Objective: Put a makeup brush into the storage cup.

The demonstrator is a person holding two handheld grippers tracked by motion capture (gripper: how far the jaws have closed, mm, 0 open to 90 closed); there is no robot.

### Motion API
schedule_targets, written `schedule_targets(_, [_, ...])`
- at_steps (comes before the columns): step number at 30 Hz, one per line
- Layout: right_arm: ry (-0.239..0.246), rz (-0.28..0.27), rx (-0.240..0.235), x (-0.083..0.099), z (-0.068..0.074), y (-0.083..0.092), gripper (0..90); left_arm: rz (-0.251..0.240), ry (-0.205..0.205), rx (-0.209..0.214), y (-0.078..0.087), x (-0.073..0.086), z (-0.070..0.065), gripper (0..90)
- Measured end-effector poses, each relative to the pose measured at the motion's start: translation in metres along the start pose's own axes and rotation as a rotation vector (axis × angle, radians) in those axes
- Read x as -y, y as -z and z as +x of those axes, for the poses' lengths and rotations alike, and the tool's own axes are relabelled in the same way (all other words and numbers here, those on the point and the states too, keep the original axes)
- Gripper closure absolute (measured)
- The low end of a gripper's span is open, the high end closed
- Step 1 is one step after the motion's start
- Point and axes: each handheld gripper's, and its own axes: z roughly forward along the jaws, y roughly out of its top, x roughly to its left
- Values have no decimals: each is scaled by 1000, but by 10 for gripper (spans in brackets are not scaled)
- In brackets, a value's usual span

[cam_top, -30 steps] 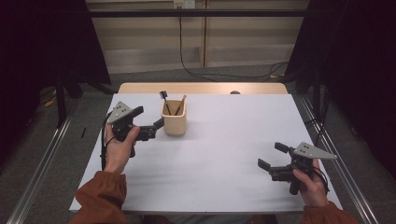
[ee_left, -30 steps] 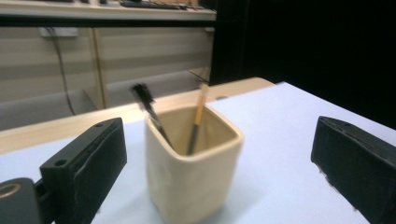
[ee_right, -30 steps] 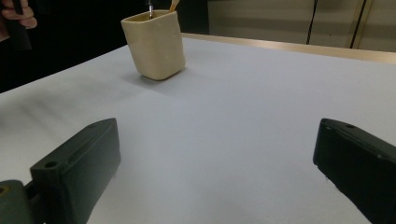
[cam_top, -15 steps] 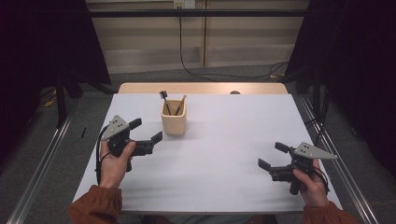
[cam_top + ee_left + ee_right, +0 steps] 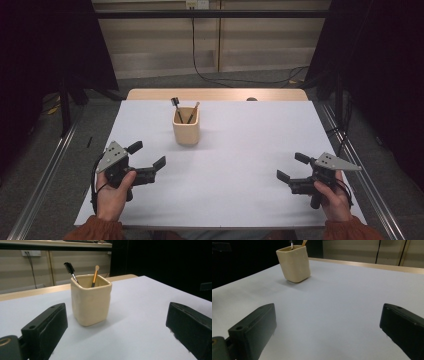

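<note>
Cream square cup (image 5: 186,132): upright on the white table (image 5: 240,165), left of centre toward the far edge; contains a black spoolie brush (image 5: 176,106) and a tan-handled brush (image 5: 193,111), both leaning. Left gripper (image 5: 147,156): near-left, jaws spread, empty, aimed at the cup. Right gripper (image 5: 291,168): near-right, jaws spread, empty, well apart from the cup.

We find no legible text, label, brand, number or sign anywhere in these views.
</note>
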Motion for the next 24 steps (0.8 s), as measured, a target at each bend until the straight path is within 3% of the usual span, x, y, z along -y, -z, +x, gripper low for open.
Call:
schedule_targets(3, [-1, 3, 0, 0, 0, 0, 1, 13, 30, 0, 4, 7, -1, 36])
schedule_targets(5, [0, 4, -1, 0, 0, 0, 1, 25, 14, -21, 7, 12, -1, 35])
schedule_targets(12, [-9, 0, 5, 0, -1, 1, 1, 37, 44, -50, 18, 23, -5, 35])
schedule_targets(14, [-8, 4, 6, 1, -1, 1, 1, 40, 25, -65, 21, 24, -8, 34])
schedule_targets(18, [-9, 4, 5, 1, -1, 1, 1, 40, 16, -61, 26, 26, -9, 33])
schedule_targets(21, [-13, 4, 9, 1, -2, 2, 1, 30, 13, -83, 30, 28, -11, 32])
schedule_targets(24, [-11, 3, 6, 1, -2, 3, 1, 19, 7, -75, 34, 32, -9, 28])
